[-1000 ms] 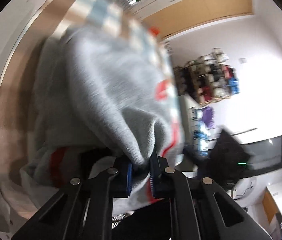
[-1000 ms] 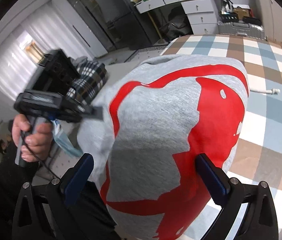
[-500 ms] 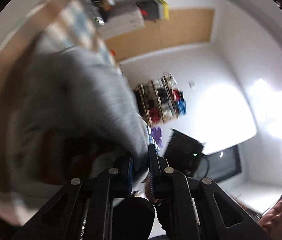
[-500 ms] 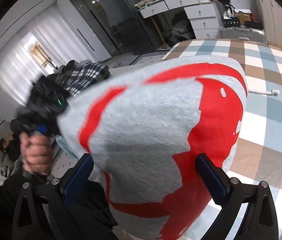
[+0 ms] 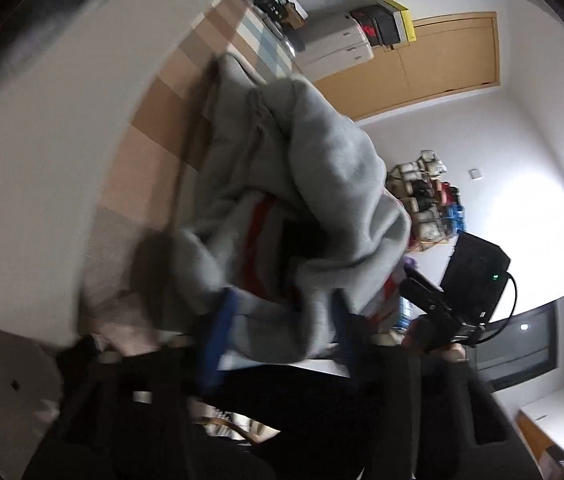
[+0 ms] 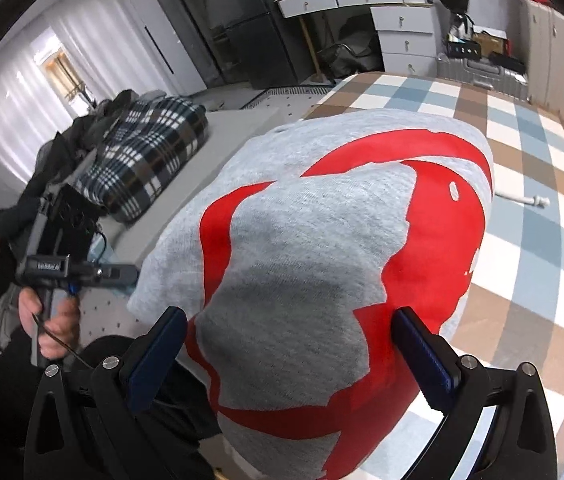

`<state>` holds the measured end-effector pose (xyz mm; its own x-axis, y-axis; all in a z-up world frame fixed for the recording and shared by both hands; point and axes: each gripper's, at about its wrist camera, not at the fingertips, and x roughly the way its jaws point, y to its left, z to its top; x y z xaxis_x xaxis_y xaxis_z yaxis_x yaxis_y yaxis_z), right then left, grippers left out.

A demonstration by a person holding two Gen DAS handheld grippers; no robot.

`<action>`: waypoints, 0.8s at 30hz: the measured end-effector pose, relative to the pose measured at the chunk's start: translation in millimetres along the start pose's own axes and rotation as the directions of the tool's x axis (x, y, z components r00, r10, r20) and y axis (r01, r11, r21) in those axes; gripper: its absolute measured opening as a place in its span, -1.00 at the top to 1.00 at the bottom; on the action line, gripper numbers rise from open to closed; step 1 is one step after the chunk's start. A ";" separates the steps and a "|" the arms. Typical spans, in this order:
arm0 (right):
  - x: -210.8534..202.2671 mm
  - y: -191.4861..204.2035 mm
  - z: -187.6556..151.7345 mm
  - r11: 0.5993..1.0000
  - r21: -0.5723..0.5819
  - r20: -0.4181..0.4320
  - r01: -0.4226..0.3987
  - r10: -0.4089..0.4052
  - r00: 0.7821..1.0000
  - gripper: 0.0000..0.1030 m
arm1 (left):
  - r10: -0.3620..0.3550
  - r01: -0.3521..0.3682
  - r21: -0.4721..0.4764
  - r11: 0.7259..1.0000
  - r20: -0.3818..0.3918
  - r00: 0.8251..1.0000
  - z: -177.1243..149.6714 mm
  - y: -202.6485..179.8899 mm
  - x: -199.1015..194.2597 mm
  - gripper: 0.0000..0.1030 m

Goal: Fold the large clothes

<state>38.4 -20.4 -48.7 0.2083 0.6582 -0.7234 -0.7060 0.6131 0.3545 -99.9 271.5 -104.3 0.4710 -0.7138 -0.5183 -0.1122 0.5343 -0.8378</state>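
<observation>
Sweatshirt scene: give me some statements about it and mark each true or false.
1. The sweatshirt is grey with a red print. True.
2. It lies on a plain white cloth. False: the cloth is checked brown, blue and white.
3. The right gripper is clamped on the sweatshirt. False: its jaws stand wide apart over it.
4. The left gripper has just been opening, with fabric between its pads. True.
5. A plaid blanket lies left of the sweatshirt. True.

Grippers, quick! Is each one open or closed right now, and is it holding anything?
Left gripper: open, jaws have just been opening; the gray sweatshirt lies between them, let go.
Right gripper: open wide over the sweatshirt, holding nothing.
</observation>
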 end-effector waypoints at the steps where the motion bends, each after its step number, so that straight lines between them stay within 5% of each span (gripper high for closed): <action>1: -0.1 1.1 -0.1 1.000 -0.002 0.001 0.003 -0.003 1.000 -1.00 | 0.010 -0.010 0.000 1.000 -0.001 1.000 1.8 -2.7 5.6 -0.01; 4: 0.4 4.5 -0.3 1.000 -0.009 0.003 0.017 -0.017 1.000 -1.00 | 0.000 0.000 -0.014 1.000 -0.011 1.000 11.8 -9.3 19.6 -0.07; 8: -0.8 2.0 -0.4 1.000 0.011 0.013 -0.002 0.002 1.000 -1.00 | -0.119 0.105 -0.103 0.989 -0.138 0.983 22.4 -4.6 48.9 -0.21; 10: -1.4 0.8 -0.3 1.000 0.018 0.019 -0.015 0.014 1.000 -1.00 | -0.106 0.091 -0.091 0.992 -0.171 0.980 25.8 -8.3 62.4 -0.21; 17: -5.3 -9.1 -1.1 0.995 0.067 0.048 -0.072 0.069 0.996 -1.00 | -0.242 0.233 -0.067 0.970 -0.308 0.920 42.5 -49.2 117.9 -0.22; 19: -10.1 -17.6 -2.1 0.986 0.113 0.077 -0.121 0.113 0.991 -1.00 | -0.259 0.256 -0.051 0.965 -0.309 0.915 49.0 -59.3 126.2 -0.22; 24: -21.7 -43.0 -6.3 0.944 0.221 0.153 -0.247 0.216 0.964 -1.00 | -0.318 0.341 0.036 0.939 -0.279 0.906 69.1 -86.0 124.9 0.15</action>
<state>60.0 -63.8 -52.0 0.1517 0.8341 -0.5303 -0.5681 0.5126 0.6438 29.1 167.7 -85.1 0.2182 -0.9430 -0.2512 0.0868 0.2752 -0.9575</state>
